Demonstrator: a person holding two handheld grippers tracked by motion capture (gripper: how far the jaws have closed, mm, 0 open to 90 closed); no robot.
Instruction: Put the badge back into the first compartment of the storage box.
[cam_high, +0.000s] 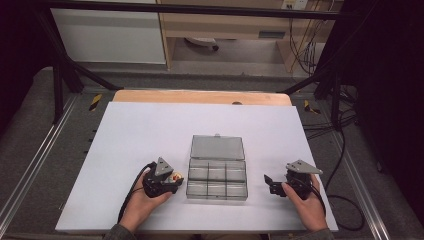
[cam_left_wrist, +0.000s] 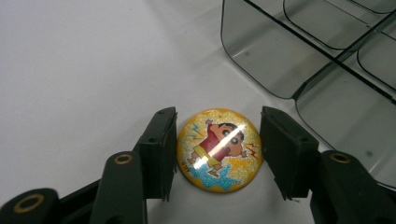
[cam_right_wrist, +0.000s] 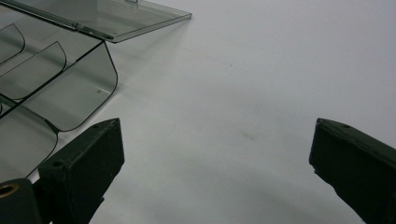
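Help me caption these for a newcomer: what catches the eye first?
A glittery yellow cartoon badge lies on the white table between the left tool's jaws, the right-hand one not quite touching. Beside it sits a clear compartment box with its lid open; the right tool waits open.

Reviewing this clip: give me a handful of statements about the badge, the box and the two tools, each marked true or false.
1. A round cartoon badge lies on the white table between the left tool's jaws. True.
2. The badge already sits in a compartment of the box. False: it lies on the table beside the clear compartment box.
3. The box lid is folded open, flat on the table. True.
4. The right tool grips the box's edge. False: its jaws stand wide apart over bare table, with nothing between them.
5. The box compartments hold several badges. False: those in view look empty.
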